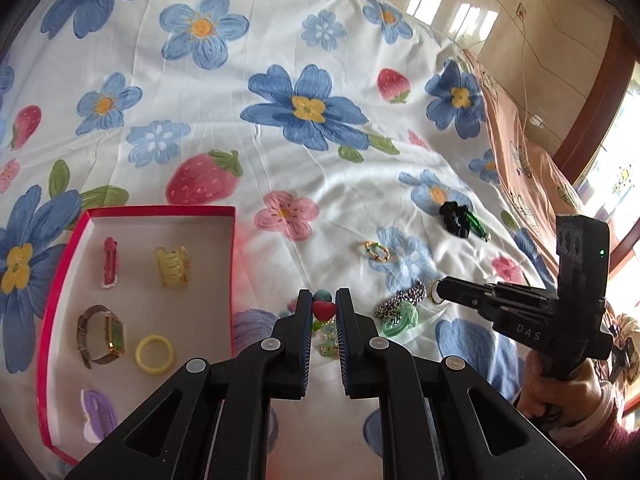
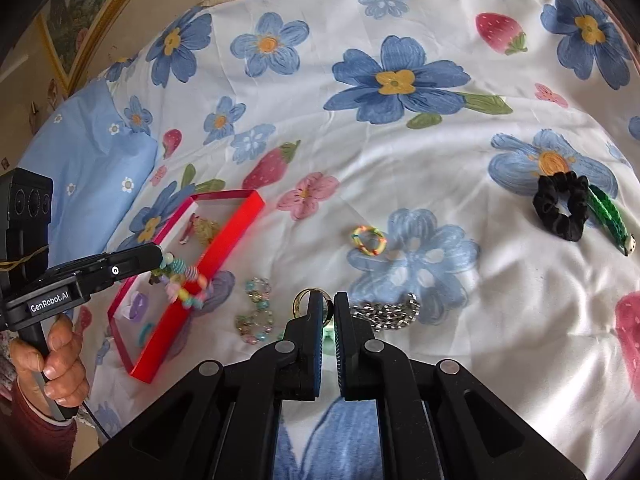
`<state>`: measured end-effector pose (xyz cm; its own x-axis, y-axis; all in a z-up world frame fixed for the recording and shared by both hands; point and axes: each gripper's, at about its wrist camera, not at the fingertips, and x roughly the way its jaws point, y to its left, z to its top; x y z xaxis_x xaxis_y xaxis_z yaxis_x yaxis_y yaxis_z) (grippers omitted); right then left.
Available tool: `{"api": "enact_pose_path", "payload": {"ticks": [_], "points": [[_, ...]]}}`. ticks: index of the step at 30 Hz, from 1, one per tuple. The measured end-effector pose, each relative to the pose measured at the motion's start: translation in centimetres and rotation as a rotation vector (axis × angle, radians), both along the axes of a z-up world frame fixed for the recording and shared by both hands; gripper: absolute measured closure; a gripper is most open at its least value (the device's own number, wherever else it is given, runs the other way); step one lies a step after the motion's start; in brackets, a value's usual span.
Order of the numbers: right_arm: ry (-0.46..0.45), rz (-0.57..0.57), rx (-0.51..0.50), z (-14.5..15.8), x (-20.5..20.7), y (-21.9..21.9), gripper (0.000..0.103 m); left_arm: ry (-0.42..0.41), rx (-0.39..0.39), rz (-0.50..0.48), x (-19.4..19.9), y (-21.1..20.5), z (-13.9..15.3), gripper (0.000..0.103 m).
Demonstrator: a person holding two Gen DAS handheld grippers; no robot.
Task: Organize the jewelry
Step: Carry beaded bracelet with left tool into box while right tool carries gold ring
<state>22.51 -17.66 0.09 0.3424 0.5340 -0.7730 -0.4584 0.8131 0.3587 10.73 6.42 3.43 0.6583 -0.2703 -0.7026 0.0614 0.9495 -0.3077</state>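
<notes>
Left gripper (image 1: 324, 309) clenched on multicoloured beaded bracelet with red heart charm (image 1: 324, 309), dangling just right of the red cardboard box (image 1: 160, 211). Right gripper (image 2: 328, 308) pinches, apparently, a gold ring (image 2: 301, 299).

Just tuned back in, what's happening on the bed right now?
Jewelry is being sorted into the red box, which already holds a watch, a yellow claw clip, a red clip, a yellow ring and a purple clip. The left gripper is shut on a beaded bracelet, lifted beside the box edge. The right gripper is shut on a gold ring by the chain. A scrunchie still waits.
</notes>
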Motion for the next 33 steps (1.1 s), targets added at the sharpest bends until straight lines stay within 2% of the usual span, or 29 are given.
{"api": "enact_pose_path", "payload": {"ticks": [18, 33], "points": [[-0.011, 0.157, 0.030, 1.3, -2.3, 7.7, 0.098, -0.029, -0.023, 0.134, -6.4, 6.5, 1.9, 0.093], [0.010, 0.328, 0.039, 0.6, -4.8, 15.9, 0.098, 0.013, -0.058, 0.234, -9.2, 11.5, 0.3, 0.093]]}}
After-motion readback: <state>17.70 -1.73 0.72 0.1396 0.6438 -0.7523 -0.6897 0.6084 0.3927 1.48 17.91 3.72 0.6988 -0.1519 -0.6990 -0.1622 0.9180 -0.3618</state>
